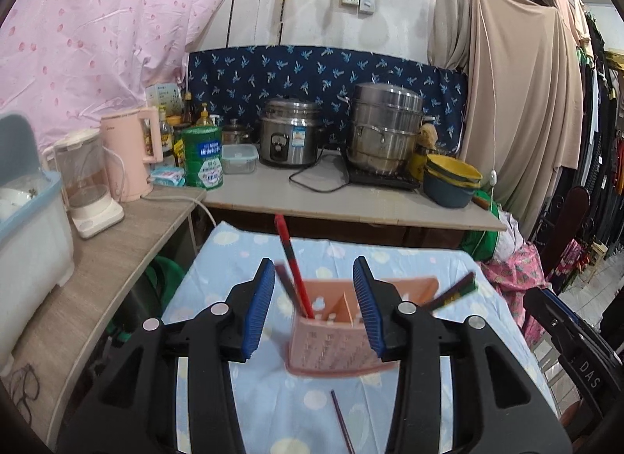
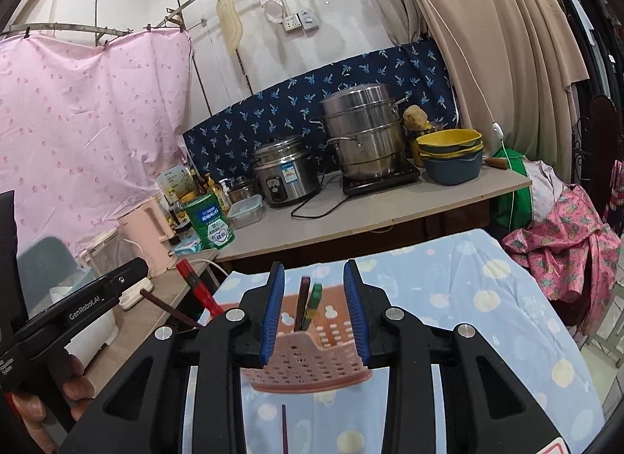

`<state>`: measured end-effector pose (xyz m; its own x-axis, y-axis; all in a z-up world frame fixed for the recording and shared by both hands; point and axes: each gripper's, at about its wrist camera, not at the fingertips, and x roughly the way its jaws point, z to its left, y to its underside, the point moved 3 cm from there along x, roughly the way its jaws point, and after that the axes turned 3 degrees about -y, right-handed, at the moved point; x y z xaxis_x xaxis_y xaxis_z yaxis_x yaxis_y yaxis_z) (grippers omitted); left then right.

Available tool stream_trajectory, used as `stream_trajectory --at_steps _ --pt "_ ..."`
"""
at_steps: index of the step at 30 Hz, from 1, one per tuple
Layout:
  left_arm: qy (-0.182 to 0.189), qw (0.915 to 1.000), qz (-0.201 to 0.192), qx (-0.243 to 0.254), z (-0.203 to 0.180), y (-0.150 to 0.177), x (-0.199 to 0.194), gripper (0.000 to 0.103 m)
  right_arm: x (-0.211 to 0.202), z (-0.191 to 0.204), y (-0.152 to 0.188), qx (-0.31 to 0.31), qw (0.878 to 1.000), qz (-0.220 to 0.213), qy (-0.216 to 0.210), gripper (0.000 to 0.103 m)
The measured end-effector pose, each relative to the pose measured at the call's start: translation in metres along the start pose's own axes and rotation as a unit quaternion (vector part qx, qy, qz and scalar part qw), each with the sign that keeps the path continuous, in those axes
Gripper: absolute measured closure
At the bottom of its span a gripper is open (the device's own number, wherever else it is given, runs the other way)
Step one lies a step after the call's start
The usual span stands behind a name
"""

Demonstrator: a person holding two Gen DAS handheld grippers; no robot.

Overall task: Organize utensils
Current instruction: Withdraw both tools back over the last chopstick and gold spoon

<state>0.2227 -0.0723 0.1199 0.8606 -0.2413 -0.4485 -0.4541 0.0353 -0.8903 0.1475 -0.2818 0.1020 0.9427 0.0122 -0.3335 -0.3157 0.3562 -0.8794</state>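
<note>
**Both grippers open over the pink holder, one chopstick left on the cloth**

The left gripper (image 1: 312, 309) has its fingers (image 1: 259, 305) spread wide and grips nothing; the holder's left end sits in the gap between them. The right gripper (image 2: 314, 311) is just as wide open and also empty, its fingers (image 2: 357, 311) framing the holder's right end without touching it. That open stance probably means a chopstick has just gone in, or that the next pick is being lined up.

The holder (image 1: 331, 348) is the landmark: a pink, perforated, divided caddy standing upright on the blue dotted cloth (image 1: 241, 259) that covers the bench. In its left compartment a red chopstick (image 1: 290, 259) and a dark chopstick (image 1: 286, 284) lean up and to the left, resting on the rim. In its right end a dark chopstick with a green tip (image 1: 456, 292) leans out to the right; it is blurred, so whether it has settled cannot be told. Sorting by compartment keeps the sticks upright and apart.

In front of the holder, nearest the cameras, one loose chopstick (image 1: 341, 419) lies flat on the cloth, seemingly the last item outstanding. Lying flat, it would call for a low, narrow pinch
</note>
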Motion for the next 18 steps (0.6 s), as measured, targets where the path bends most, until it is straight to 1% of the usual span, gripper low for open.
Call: stream_trajectory --at_steps 3,9,12,15,18 --pt "-0.003 0.9997 0.023 0.006 0.001 0.026 -0.002 0.063 -0.009 -0.005 0.024 0.008 1.000 0.021 0.000 0.072" --pt "-0.005 0.9965 0.082 0.012 0.004 0.090 -0.005 0.063 -0.024 -0.014 0.087 0.021 0.996 0.084 0.003 0.072" --pt "-0.006 0.9931 0.117 0.011 0.007 0.125 -0.007 0.063 -0.031 -0.020 0.120 0.029 0.993 0.117 0.009 0.072" --pt "-0.012 0.9896 0.143 0.009 0.011 0.154 -0.008 0.063 -0.036 -0.029 0.152 0.048 0.987 0.150 0.014 0.072" --pt "-0.016 0.9852 0.171 0.007 0.015 0.185 -0.011 0.063 -0.040 -0.032 0.180 0.052 0.982 0.180 0.020 0.072"
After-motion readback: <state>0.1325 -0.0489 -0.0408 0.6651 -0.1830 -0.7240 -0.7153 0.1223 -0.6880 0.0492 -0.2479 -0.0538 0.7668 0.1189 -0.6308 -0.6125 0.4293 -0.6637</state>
